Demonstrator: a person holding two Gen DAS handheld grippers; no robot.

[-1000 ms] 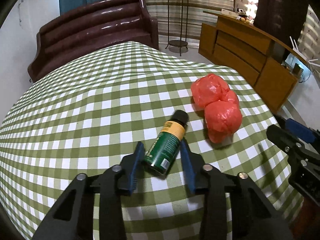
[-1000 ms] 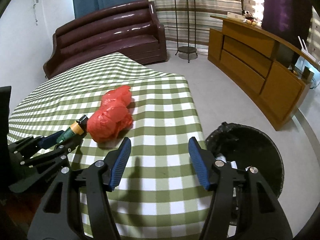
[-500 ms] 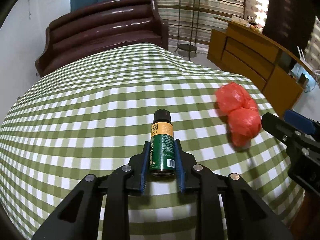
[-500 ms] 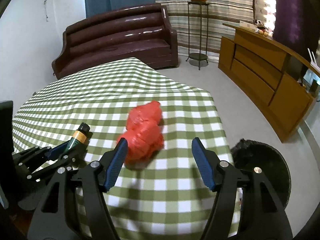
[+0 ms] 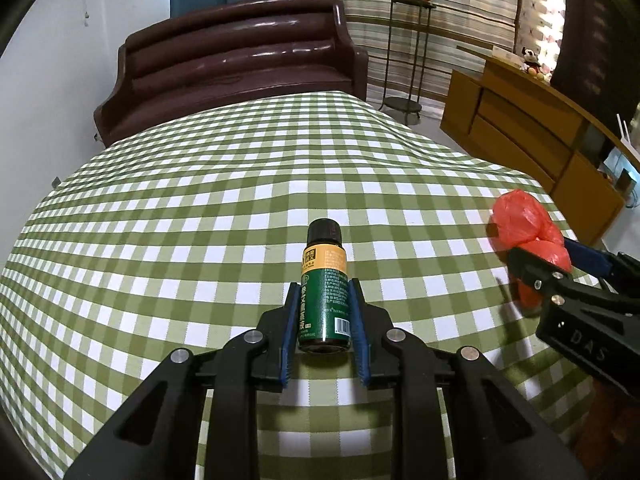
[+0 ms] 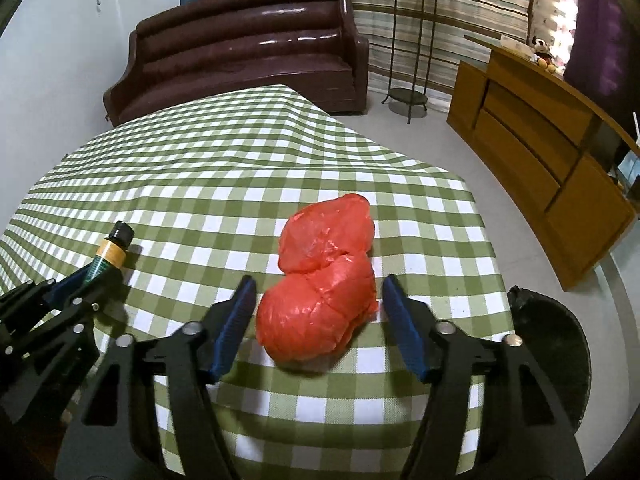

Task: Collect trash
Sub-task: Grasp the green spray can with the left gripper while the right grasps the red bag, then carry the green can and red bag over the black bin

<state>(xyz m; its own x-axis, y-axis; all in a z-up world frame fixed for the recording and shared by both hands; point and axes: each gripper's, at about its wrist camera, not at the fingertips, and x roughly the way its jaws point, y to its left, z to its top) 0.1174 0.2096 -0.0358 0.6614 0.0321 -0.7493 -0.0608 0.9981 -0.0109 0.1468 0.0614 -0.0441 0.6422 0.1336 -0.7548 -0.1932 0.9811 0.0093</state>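
A green bottle (image 5: 324, 300) lies on the checked counter (image 5: 200, 220), clamped between the left gripper's (image 5: 323, 312) jaws. The right gripper's (image 6: 318, 304) jaws are closing around a crumpled red bag (image 6: 324, 280) without touching it. A black bin (image 6: 556, 348) stands beside the counter; a brown sofa (image 6: 248, 40) sits beyond.

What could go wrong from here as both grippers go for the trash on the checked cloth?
The left gripper pinches only the base of the green bottle; lifted, it might pivot or slip. The right gripper is closing around the crumpled red bag without pressing it yet; the soft plastic may squash and slide out. The black bin sits below the table edge, so a loose hold could drop things beside it.
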